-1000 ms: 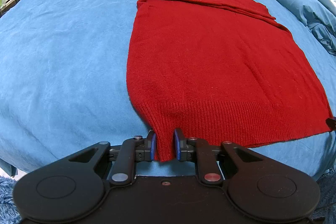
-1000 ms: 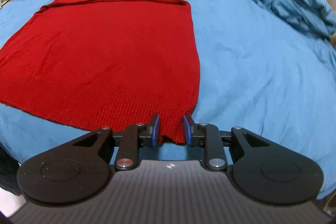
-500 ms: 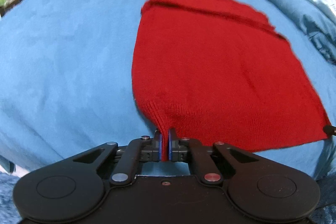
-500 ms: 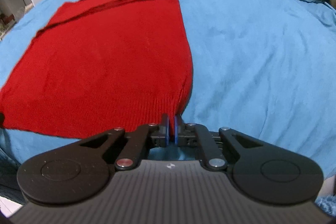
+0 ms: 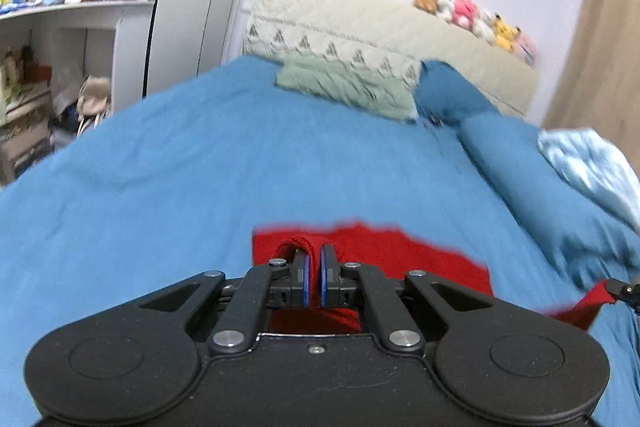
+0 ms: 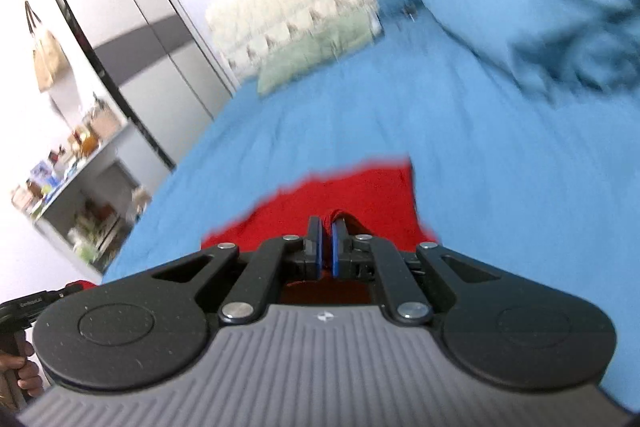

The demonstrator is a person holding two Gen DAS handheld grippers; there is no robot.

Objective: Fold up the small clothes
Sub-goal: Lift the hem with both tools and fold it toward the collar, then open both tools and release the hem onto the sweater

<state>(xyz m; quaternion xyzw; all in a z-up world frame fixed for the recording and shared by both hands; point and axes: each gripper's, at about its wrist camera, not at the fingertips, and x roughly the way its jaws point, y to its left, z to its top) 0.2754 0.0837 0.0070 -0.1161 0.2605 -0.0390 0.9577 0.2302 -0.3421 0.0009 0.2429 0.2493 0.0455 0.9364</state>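
A red knit sweater [image 5: 400, 251] lies on the blue bed sheet [image 5: 200, 167]. My left gripper [image 5: 314, 281] is shut on a hem corner of it, lifted and carried forward over the garment. My right gripper [image 6: 326, 251] is shut on the other hem corner of the sweater [image 6: 360, 195]. In the left wrist view the right gripper's tip [image 5: 624, 291] shows at the far right edge with red cloth hanging from it. Most of the sweater is hidden under the grippers.
A green pillow [image 5: 348, 87] and a blue pillow [image 5: 452, 95] lie against the quilted headboard [image 5: 360, 23]. A bunched blue duvet [image 6: 560, 7] is at the right. Shelves [image 5: 48, 39] and a wardrobe [image 6: 132, 27] stand to the left of the bed.
Both grippers closed on the hem corners, then lifted and swung forward toward the head of the bed. The views now tilt up to the headboard and only a strip of sweater shows.
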